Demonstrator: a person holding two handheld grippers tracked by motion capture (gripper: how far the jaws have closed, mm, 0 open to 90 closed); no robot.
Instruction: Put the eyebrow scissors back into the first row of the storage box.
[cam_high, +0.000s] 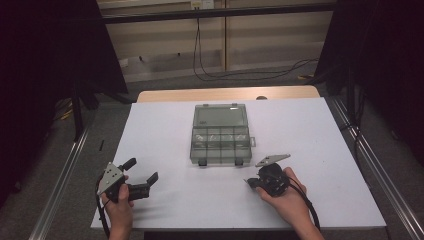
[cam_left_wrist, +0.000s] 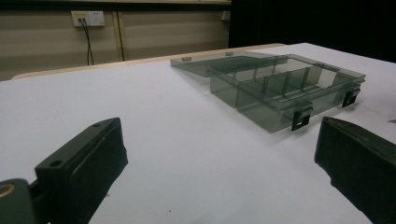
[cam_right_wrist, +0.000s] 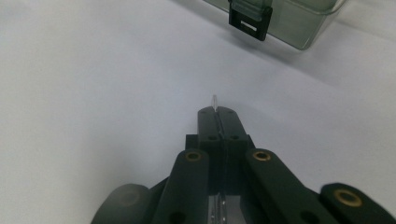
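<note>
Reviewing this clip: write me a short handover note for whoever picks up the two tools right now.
Left tool: open, empty, resting near the table's left front.
Right tool: shut on a thin clear strip that pokes out past its tips; what it is I cannot tell.
Compartment box: mid-table, lid folded back flat, latches facing the person; its compartments look empty.
Done: strip picked up, box opened.
Left: probably carry the strip to the box and place it in a compartment.
</note>
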